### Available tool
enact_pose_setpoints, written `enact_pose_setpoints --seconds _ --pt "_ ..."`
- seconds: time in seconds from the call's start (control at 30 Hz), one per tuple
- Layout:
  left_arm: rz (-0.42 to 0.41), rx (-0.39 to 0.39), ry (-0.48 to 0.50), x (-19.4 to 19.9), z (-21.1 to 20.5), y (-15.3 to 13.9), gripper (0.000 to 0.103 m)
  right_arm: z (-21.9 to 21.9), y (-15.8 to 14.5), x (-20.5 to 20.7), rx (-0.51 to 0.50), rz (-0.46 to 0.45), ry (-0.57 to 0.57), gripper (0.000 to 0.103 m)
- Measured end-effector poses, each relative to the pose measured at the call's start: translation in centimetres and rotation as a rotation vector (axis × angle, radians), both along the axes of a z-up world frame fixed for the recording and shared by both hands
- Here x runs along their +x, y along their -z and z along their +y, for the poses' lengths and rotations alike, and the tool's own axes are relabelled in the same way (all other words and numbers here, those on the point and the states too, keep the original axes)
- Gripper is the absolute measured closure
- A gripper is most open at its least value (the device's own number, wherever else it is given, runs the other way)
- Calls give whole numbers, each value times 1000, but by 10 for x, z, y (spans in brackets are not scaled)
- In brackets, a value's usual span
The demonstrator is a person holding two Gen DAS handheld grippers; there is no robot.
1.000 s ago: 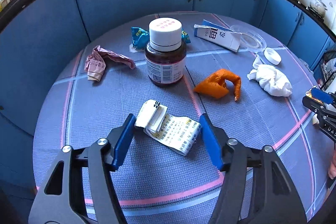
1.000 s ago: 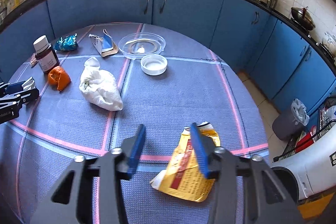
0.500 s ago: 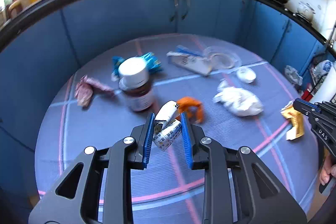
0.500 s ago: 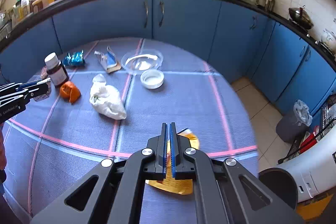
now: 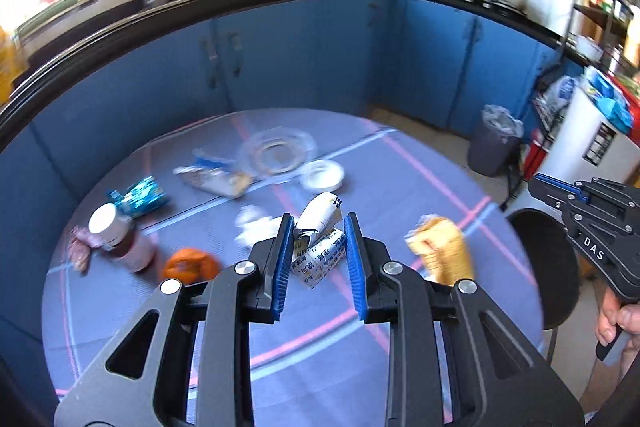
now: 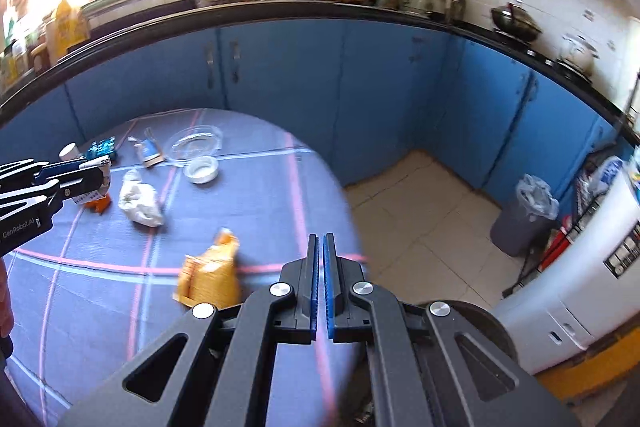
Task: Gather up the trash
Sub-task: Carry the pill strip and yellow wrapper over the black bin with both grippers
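Left wrist view: my left gripper (image 5: 316,247) pinches the printed paper wad (image 5: 320,243) above the blue plaid table (image 5: 120,307), my right gripper (image 6: 320,283) pressed together empty, blue cabinets (image 5: 300,51) beyond.

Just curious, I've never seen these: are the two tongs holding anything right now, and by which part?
The left tongs grip a folded printed paper by its sides. The right tongs are shut with nothing in them; the yellow packet lies on the table.
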State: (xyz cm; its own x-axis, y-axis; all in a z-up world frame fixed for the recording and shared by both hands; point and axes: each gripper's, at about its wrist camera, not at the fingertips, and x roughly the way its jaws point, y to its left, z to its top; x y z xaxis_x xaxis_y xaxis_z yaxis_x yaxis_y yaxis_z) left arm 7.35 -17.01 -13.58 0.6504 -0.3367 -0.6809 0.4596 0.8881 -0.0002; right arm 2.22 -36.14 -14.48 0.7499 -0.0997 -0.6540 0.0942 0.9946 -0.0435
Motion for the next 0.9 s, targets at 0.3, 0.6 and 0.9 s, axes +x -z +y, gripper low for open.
enact_pose_setpoints --seconds 0.3,0.6,0.9 --pt "-3 8 142 -19 -74 -8 77 -55 -4 -37 13 -25 102 100" --pt "-13 33 236 -36 -126 -11 77 -92 -3 -60 25 -41 172 100" --pt "-17 51 291 -46 -164 -12 76 -118 2 -76 30 -38 212 100"
